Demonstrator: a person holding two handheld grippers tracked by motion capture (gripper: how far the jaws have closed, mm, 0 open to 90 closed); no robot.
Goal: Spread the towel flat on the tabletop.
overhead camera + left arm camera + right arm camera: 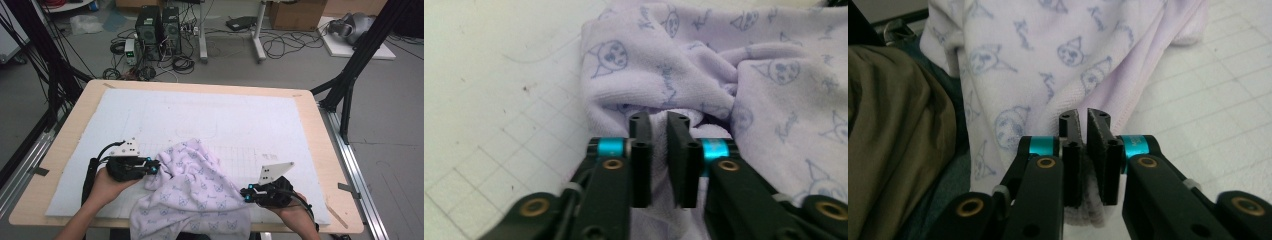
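Towel point(192, 192) bunched, seemingly lengthwise toward person; both hand-held grippers point(156, 167) point(246, 195) pinching its edges.

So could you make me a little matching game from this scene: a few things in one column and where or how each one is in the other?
Things:
1. lilac terry towel with printed cat faces
2. left tongs
3. right tongs
4. white gridded foam mat

States:
A. spread flat over the wooden table
B. pinching the towel's hemmed edge near the table's front
C. bunched up, hanging off the table's front edge
D. closed on a fold at the towel's left side

Pairs: 1-C, 2-D, 3-B, 4-A
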